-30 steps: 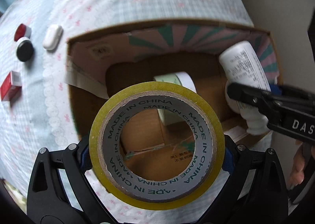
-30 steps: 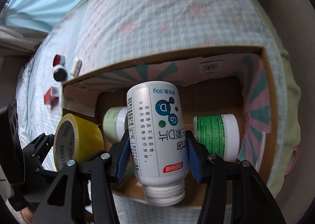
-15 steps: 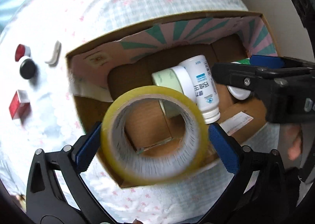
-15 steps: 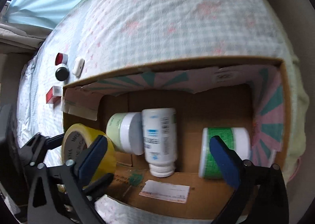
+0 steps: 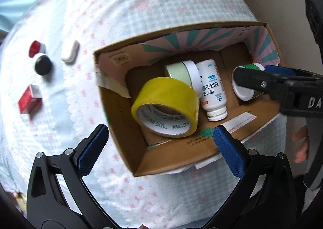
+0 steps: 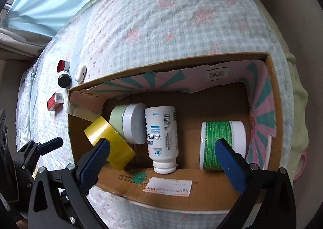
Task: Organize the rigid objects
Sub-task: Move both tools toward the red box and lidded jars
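Note:
A cardboard box lies open on the bed. Inside it lie a yellow tape roll, a pale green jar with a white lid, a white pill bottle and a green-labelled white tub. My left gripper is open and empty above the box's near left corner. My right gripper is open and empty above the box's near wall; it also shows in the left wrist view.
On the checked bedspread left of the box lie a red box, a black-capped item, a red-capped item and a white case. A beige wall lies to the right.
My left gripper opened and let the tape roll fall into the box. My right gripper opened, released the white bottle into the box, and drew back.

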A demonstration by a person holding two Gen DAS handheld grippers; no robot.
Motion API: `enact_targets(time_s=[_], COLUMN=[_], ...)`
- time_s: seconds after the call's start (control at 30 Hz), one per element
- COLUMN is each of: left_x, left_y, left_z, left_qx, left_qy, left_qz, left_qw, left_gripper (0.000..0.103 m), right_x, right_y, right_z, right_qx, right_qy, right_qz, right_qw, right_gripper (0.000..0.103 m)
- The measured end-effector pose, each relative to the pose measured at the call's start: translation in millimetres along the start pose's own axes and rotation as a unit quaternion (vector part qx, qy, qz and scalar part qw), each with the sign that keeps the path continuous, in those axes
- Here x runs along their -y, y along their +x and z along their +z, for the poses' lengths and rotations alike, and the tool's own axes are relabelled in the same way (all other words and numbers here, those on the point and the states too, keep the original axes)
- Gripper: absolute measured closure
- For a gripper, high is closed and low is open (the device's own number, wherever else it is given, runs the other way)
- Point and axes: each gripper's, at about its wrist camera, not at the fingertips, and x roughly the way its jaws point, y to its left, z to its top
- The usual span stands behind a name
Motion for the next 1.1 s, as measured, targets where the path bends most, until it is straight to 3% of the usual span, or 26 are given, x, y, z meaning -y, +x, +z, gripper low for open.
enact_targets(time_s=[0.23,0.3,0.47,0.8,1.1], left_x=[-3.9,-5.4,-17.2,-84.9,-144.8], left_y=[-37.2,-52.9,-101.3,-178.8,-230.2], left_z=[-8.9,-13.6,-34.1,-99.9,-140.7], left_qx=[0.027,0.037,0.073,0.153,0.218], left_qy=[0.0,-0.004,-0.023,-0.09,-0.086], left_qz=[0.012,0.016,0.023,0.045,0.057], left_qw=[0.9996,0.9992,0.9968,0.9831,0.9704], left_gripper=[0.0,0.0,0.0,0.0,0.0], right_x=[-1.7,-9.5,-36.2,-108.7,-181.4], right_y=[-35.0,-43.8,-77.5,-139.8,-163.2], right_z=[-8.1,-13.8,-29.5,-62.6,-90.1], right_qx=[0.012,-0.002,0.019,0.104,0.151], right_qy=[0.013,0.01,-0.013,-0.098,-0.117], right_qz=[-0.004,-0.003,-0.017,-0.074,-0.063], right_qw=[1.0,1.0,1.0,0.987,0.979], right_gripper=[0.0,0.0,0.0,0.0,0.0])
